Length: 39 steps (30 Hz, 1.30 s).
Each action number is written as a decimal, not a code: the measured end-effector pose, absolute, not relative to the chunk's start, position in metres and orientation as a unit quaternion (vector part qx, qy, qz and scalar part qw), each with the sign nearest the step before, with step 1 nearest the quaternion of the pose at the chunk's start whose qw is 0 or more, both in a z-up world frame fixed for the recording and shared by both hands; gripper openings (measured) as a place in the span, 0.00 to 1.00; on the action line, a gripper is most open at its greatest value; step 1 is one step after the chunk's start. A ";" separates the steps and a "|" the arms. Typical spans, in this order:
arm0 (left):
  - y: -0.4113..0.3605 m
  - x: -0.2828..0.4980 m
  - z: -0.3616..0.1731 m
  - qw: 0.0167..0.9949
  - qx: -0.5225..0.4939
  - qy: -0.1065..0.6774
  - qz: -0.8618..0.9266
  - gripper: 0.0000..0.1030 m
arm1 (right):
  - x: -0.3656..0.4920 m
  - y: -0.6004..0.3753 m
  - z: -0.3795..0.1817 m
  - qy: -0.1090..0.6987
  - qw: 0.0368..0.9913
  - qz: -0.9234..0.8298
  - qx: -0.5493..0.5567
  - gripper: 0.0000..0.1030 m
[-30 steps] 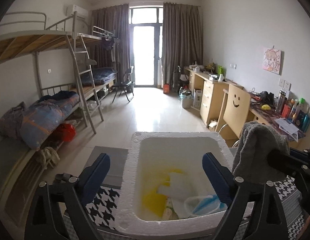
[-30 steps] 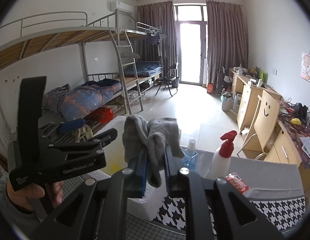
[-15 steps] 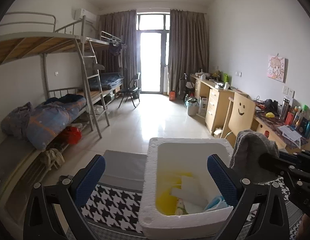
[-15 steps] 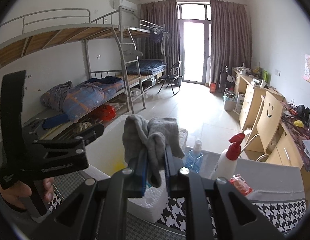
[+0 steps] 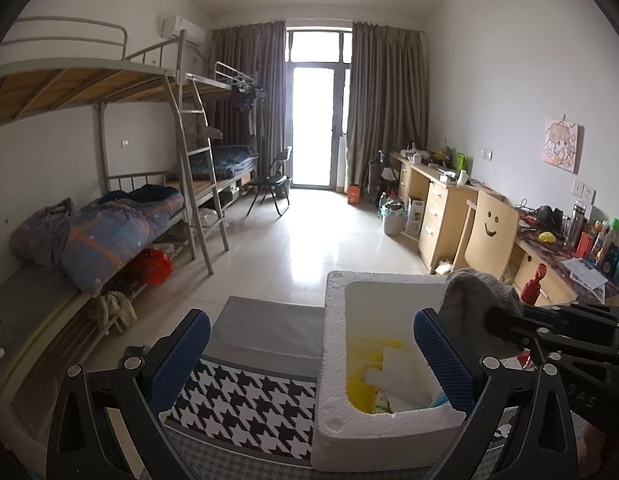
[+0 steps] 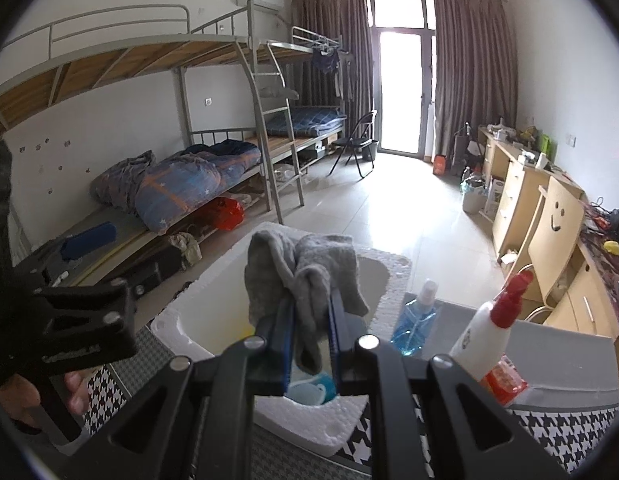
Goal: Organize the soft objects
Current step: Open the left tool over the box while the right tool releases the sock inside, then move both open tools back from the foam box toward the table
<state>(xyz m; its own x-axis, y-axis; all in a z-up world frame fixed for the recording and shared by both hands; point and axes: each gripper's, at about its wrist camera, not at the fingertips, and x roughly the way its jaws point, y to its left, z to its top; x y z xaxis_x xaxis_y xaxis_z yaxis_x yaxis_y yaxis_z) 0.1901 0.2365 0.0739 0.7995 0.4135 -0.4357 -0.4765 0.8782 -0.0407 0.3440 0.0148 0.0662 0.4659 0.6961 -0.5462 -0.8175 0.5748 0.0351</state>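
With my right jaws clamped on the grey sock (image 6: 305, 280) above the foam box (image 6: 393, 276) and my left jaws wide and empty, a late release could drape it over the rim.

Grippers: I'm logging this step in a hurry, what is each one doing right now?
Left gripper: open, holding nothing.
Right gripper: closed on the grey cloth, above the white foam box.
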 end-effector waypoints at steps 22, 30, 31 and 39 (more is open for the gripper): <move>0.232 0.182 0.074 0.947 -0.070 0.211 0.234 0.99 | 0.338 0.010 0.064 0.255 0.853 0.441 -0.111 0.68; 0.220 0.181 0.078 0.948 -0.064 0.210 0.232 0.99 | 0.327 0.001 0.072 0.231 0.872 0.418 -0.112 0.93; 0.217 0.180 0.078 0.948 -0.062 0.210 0.231 0.99 | 0.326 0.000 0.073 0.231 0.871 0.419 -0.111 0.93; 0.206 0.168 0.085 0.951 -0.060 0.203 0.225 0.99 | 0.320 -0.013 0.081 0.224 0.873 0.420 -0.101 0.93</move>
